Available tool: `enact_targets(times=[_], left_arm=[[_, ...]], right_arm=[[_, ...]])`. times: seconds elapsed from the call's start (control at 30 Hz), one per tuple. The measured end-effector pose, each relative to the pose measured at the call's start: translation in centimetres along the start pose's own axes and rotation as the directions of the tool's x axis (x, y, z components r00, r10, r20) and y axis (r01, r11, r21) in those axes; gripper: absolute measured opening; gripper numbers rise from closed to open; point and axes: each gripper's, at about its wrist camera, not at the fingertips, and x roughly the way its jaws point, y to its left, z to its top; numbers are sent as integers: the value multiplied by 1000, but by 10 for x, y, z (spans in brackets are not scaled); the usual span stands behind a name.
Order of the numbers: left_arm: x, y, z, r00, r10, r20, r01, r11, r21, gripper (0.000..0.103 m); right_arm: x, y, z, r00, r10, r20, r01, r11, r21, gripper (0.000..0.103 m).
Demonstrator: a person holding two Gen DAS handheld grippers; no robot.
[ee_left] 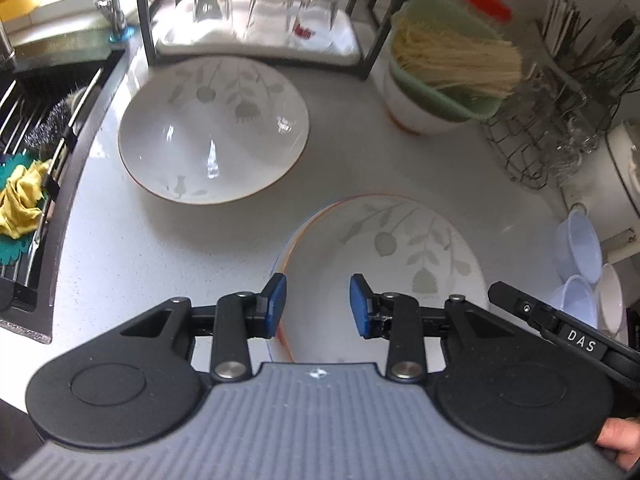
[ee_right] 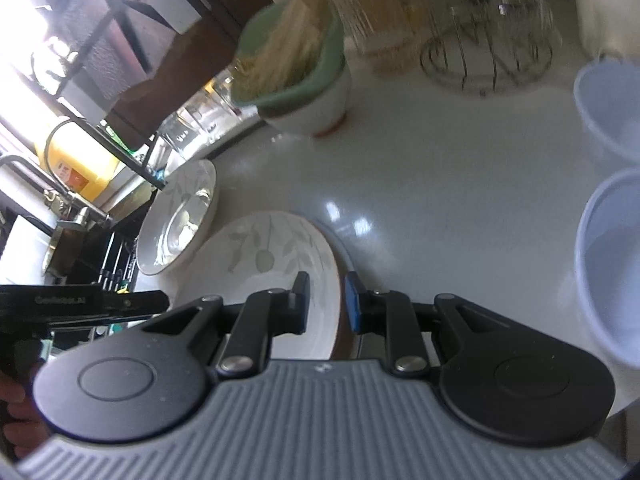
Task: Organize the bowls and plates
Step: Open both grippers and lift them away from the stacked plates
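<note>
Gripping the near bowl [ee_right: 280, 264] by its rim, right claw [ee_right: 327, 304] clamped; left claw [ee_left: 318, 306] apart above it, second bowl [ee_left: 214, 132] beyond.

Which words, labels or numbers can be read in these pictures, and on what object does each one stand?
"DAS": white letters on the right gripper's black arm, left wrist view.
Red print on a glass in the rack: too blurred to read.
Pale lettering on the left gripper's black arm, right wrist view: blurred, unreadable.
Orange label on the yellow container: too small to read.
</note>
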Motion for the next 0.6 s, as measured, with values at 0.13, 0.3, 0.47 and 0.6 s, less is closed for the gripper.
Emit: enact_targets(times=[0.13, 0.3, 0.47, 0.6], left_arm=[[-29, -11, 0, 996, -4, 86, 4, 1000, -1, 39], [-72, -35, 4, 979, -19, 201, 10, 999, 46, 39], [-96, -54, 4, 967, -21, 254, -1, 996, 85, 39], [-111, -62, -1, 959, -44, 280, 22, 997, 80, 39]], right_arm=[[-19, 5, 6, 999, -8, 50, 10, 999, -48, 23], [-53, 13, 16, 992, 7, 124, 5, 995, -95, 23], [-88, 21, 26, 980, 32, 195, -4, 990, -141, 23], [-110, 28, 29, 971, 51, 233, -12, 986, -166, 23]])
